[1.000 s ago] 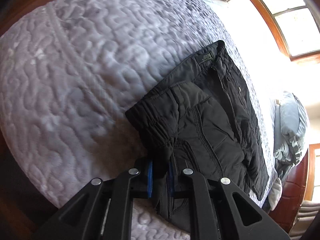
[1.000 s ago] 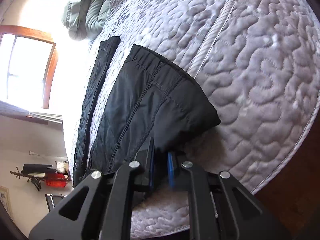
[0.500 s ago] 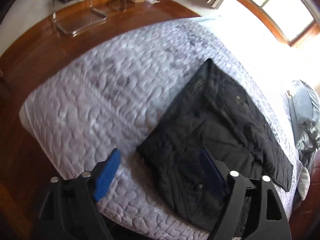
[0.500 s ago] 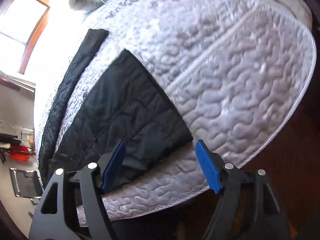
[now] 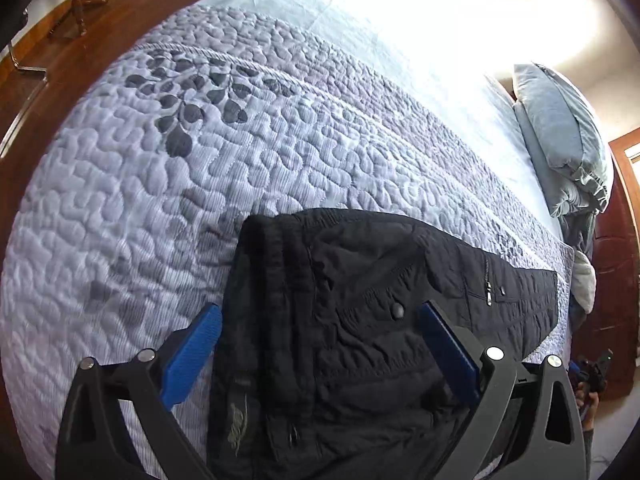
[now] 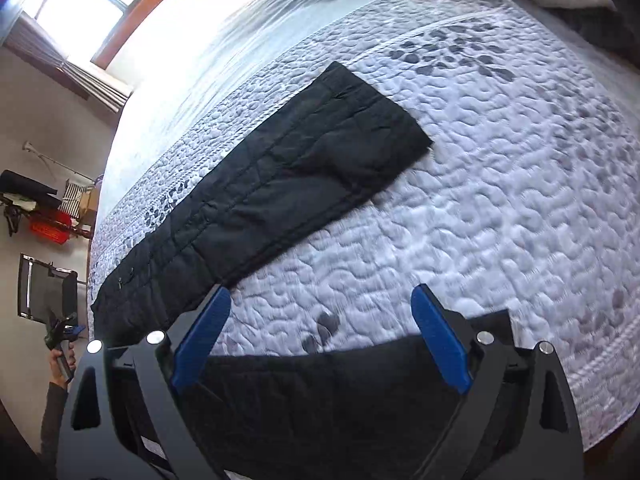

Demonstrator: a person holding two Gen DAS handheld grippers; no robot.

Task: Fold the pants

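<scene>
Black quilted pants [image 5: 360, 320] lie on a grey quilted bedspread [image 5: 200, 160]. In the left wrist view the waistband end with a snap and zip pocket fills the lower middle. My left gripper [image 5: 320, 344] is open, its blue pads either side of the waist, holding nothing. In the right wrist view one pant leg [image 6: 280, 184] stretches diagonally across the bed, and the other leg [image 6: 320, 392] lies at the bottom. My right gripper [image 6: 320, 332] is open and empty above that near leg's edge.
Grey pillows [image 5: 560, 140] are piled at the head of the bed. A bright window [image 6: 80, 0] washes out the far side. Wooden floor [image 5: 60, 60] and a chair [image 6: 44, 292] lie beyond the bed edge. The other gripper and hand [image 6: 60, 344] show at the left.
Both grippers were shut on the pants a second ago. They let go, opened wide and pulled back. The pants now lie flat on the bed.
</scene>
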